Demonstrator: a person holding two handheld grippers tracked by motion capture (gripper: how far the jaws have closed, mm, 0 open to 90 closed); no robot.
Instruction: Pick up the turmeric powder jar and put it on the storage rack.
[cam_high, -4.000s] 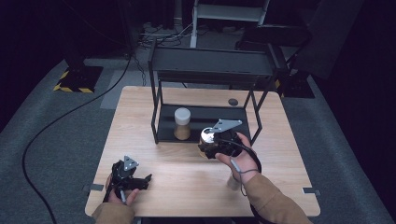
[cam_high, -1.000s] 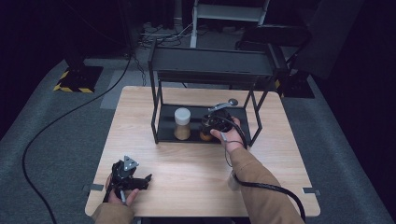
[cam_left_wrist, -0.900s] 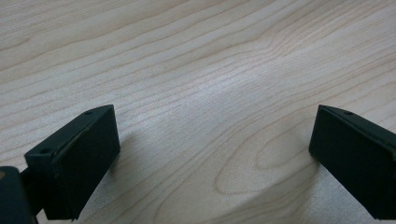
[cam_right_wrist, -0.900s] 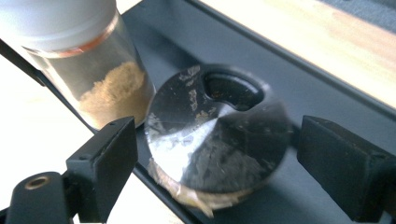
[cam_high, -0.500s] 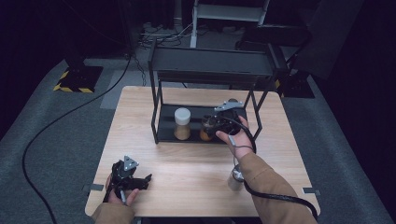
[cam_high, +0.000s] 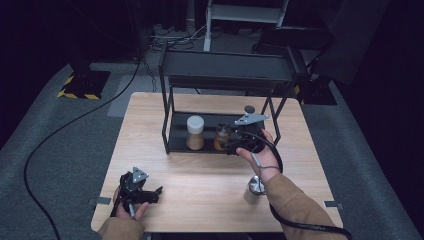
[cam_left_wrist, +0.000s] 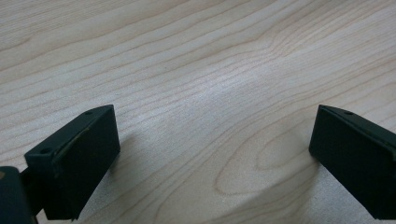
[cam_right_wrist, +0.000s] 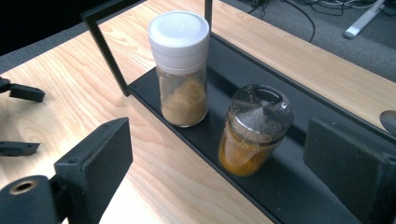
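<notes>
Black jaws of the right gripper (cam_right_wrist: 219, 172) stand wide apart and have just been opening, with nothing pressed between them; the clear-lidded jar of orange spice (cam_right_wrist: 254, 133) stands upright just ahead of them, free of both pads. That jar sits on the bottom shelf of the black rack (cam_high: 175, 145), just beside a white-capped jar of tan powder (cam_right_wrist: 180, 70). A metal shaker (cam_high: 255, 189) waits on the wooden table (cam_high: 200, 175), in front of the rack and close under the right forearm (likely next). Well apart from the rack, the left gripper (cam_left_wrist: 210, 154) rests open and empty at the table's near edge.
</notes>
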